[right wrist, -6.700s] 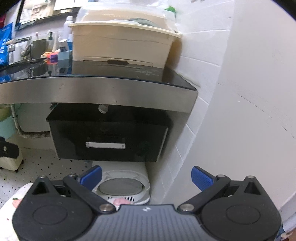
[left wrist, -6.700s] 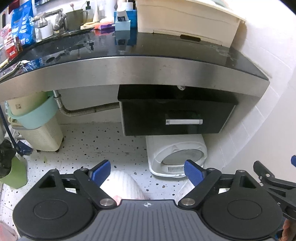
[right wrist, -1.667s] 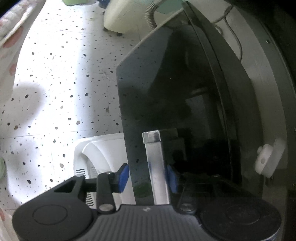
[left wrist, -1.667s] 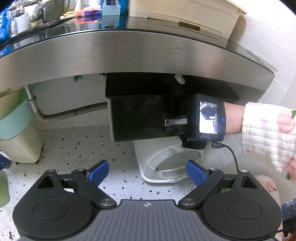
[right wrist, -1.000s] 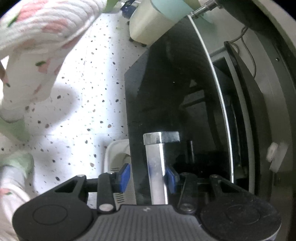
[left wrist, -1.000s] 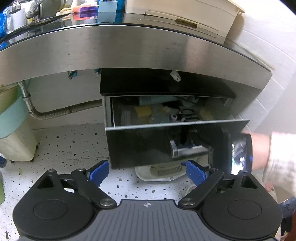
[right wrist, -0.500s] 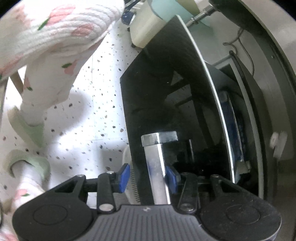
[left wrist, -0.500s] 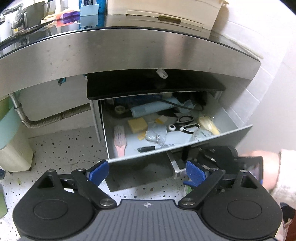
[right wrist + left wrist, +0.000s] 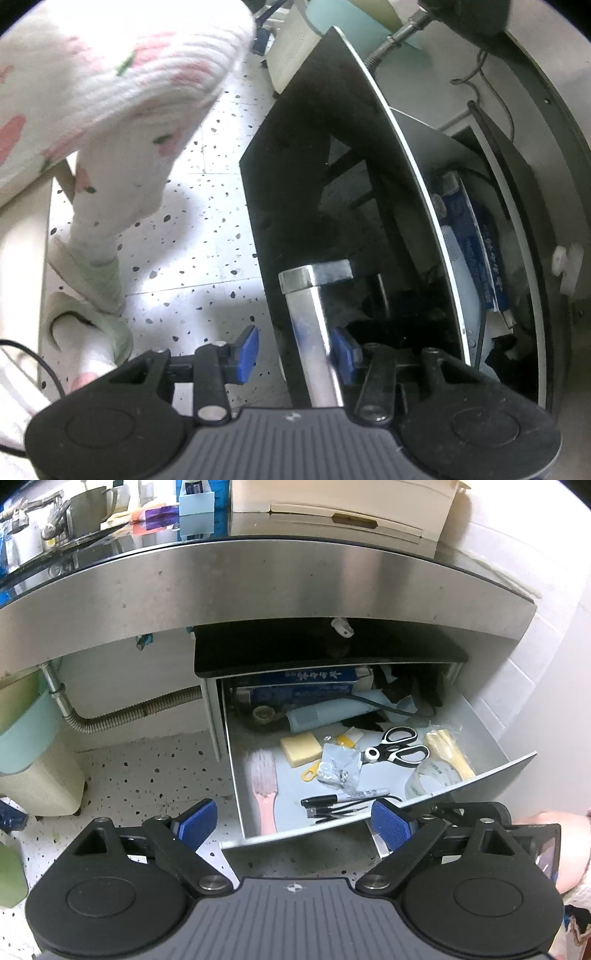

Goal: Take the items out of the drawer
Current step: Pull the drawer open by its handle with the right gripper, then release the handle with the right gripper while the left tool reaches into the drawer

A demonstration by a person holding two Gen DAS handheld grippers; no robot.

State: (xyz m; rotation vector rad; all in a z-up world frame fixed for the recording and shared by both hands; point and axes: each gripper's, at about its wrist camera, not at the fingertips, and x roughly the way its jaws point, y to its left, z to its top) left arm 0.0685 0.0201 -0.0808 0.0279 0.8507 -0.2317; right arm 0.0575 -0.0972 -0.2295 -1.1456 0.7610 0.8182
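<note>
While the left claw [image 9: 291,821] hung released before it, the drawer [image 9: 491,775] stood pulled out beneath the steel-edged counter [image 9: 266,583]. The right claw [image 9: 295,352] was clenched around the drawer's metal handle [image 9: 306,317] on the glossy black front. Inside, nearest the front: one black marker [image 9: 343,796] and one pink brush [image 9: 264,786]. Farther in: one yellow sponge [image 9: 300,748], one pair of black-and-white scissors [image 9: 397,746], then one pale blue tube [image 9: 325,716]. At the very back, one blue box [image 9: 295,692].
</note>
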